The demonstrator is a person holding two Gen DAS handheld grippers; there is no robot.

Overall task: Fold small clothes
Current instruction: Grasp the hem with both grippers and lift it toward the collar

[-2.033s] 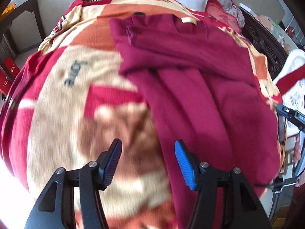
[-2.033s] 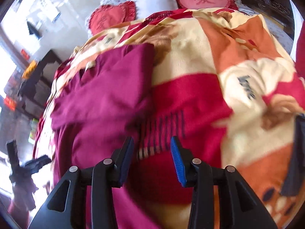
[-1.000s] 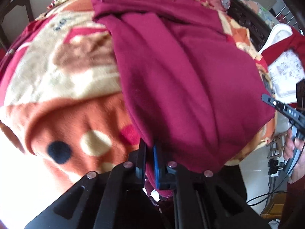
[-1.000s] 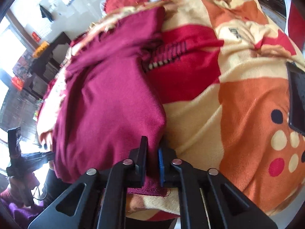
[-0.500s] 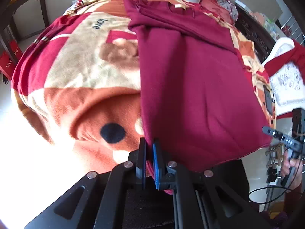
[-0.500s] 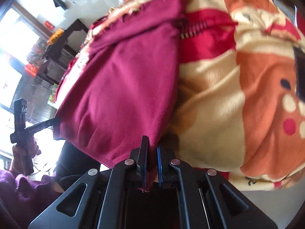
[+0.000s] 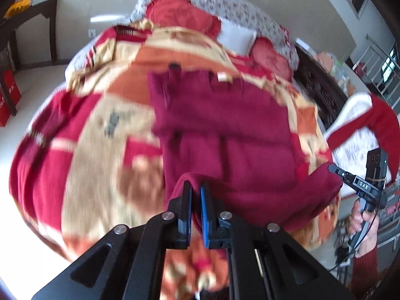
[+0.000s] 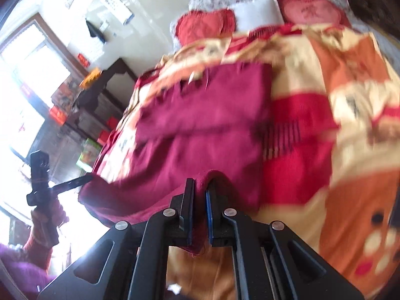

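A maroon sweater (image 7: 225,115) lies on the patterned blanket (image 7: 82,150), collar and white label toward the pillows, sleeves folded across the chest. My left gripper (image 7: 195,187) is shut on its lower left hem corner, lifted and carried over the body. My right gripper (image 8: 199,185) is shut on the lower right hem corner of the sweater (image 8: 207,115), also lifted. The hem sags in a band between the two grippers. The right gripper shows in the left wrist view (image 7: 335,168); the left gripper shows in the right wrist view (image 8: 87,178).
Red cushions (image 7: 180,15) and a white pillow (image 7: 237,37) lie at the bed's head. A dark wooden table (image 8: 110,80) stands by the bed's left side. A red and white garment (image 7: 370,122) lies off to the right. A dark headboard (image 7: 322,90) runs along the right.
Both grippers closed on the sweater's hem corners at the bed's near edge, then lifted them and carried them up over the body toward the collar. The lower part now folds over.
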